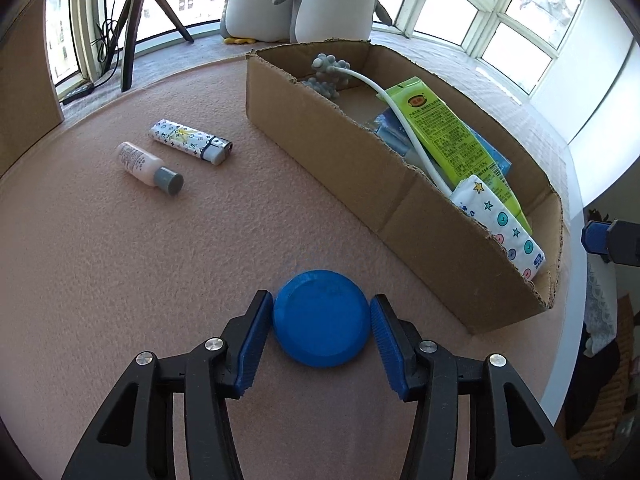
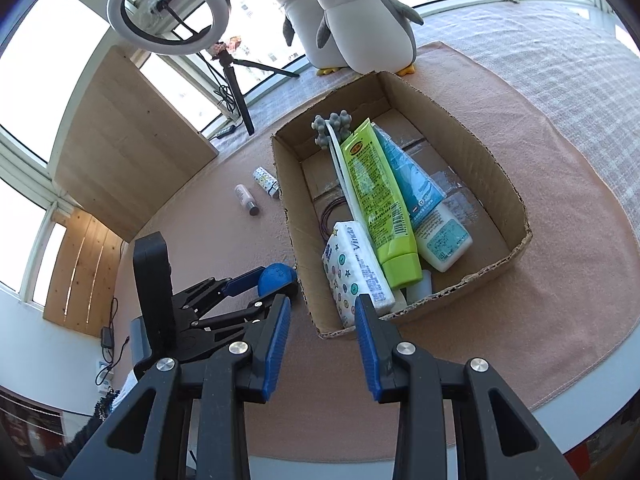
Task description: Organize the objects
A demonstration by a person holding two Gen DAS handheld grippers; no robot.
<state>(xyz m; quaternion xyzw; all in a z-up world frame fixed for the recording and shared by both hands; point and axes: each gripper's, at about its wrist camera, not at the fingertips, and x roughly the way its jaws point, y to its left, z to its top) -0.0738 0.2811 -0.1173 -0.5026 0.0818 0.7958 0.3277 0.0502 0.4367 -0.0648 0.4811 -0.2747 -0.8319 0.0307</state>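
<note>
- Left wrist view: the left gripper is straddling the blue round lid, one blue pad at 9 o'clock of it and one at 3 o'clock. The jaws are standing spread, the pads sitting at or just off the rim; whether they are touching cannot be told.
- The lid is lying flat on the pink felt mat, so it has no long axis; any diameter is serving as a grip line.
- The cardboard box is lying at 1 o'clock of the lid, its long axis running from 11 o'clock to 4 o'clock. Judgement: the coming move is calling for a squeeze, a lift over the near wall, and a carry toward 1 o'clock.
- The small white bottle and the patterned lighter are lying at 10 o'clock, well apart from the lid.
- Right wrist view: the right gripper is hovering spread and empty above the box's near corner, so the left gripper is the nearer tool to the lid.
- The box is holding a green tube, a tissue pack and a white-and-blue tube.
- Two plush penguins and a ring light are standing at 12 o'clock by the bay windows.
</note>
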